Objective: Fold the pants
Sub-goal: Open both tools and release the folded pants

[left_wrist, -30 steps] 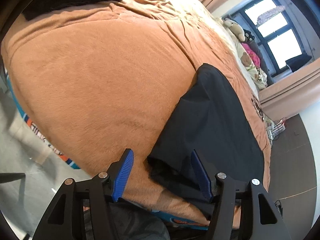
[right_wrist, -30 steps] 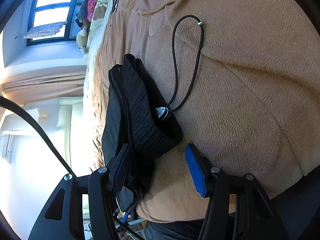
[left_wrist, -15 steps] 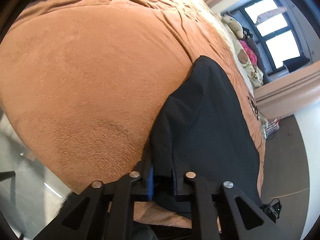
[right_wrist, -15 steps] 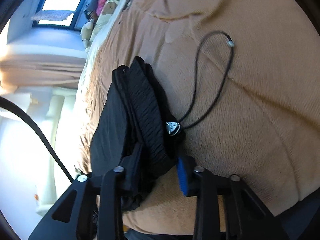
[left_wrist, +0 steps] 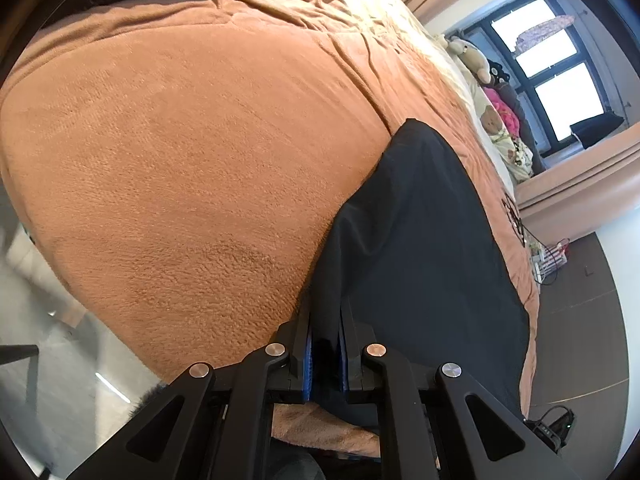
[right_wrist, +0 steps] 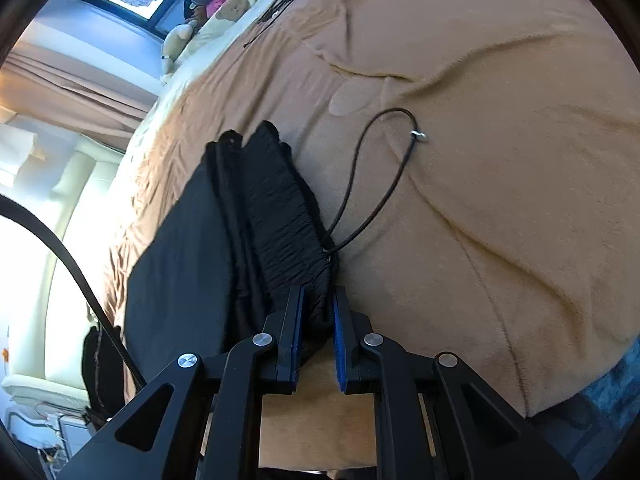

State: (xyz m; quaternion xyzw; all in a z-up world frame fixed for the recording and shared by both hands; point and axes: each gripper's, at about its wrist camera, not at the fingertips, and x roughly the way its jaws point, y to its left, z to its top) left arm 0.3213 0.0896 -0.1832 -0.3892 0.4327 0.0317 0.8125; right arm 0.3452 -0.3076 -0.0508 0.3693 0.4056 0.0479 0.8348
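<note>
Pants (left_wrist: 420, 248) lie on the bed (left_wrist: 180, 140). Your left gripper (left_wrist: 325, 354) pinches the hem end; your right gripper (right_wrist: 316, 320), jaws just closed, pinches the elastic waistband. Gripping both ends likely lets you lift and fold them together.

Left claw (left_wrist: 325, 354) clamped on cloth; right claw (right_wrist: 317, 334) just closed likewise

A bed (left_wrist: 192, 168) under a brown blanket (right_wrist: 500, 168) carries black pants (left_wrist: 420, 248) at its near edge; plush toys (left_wrist: 472, 58) lie at the far end.
</note>
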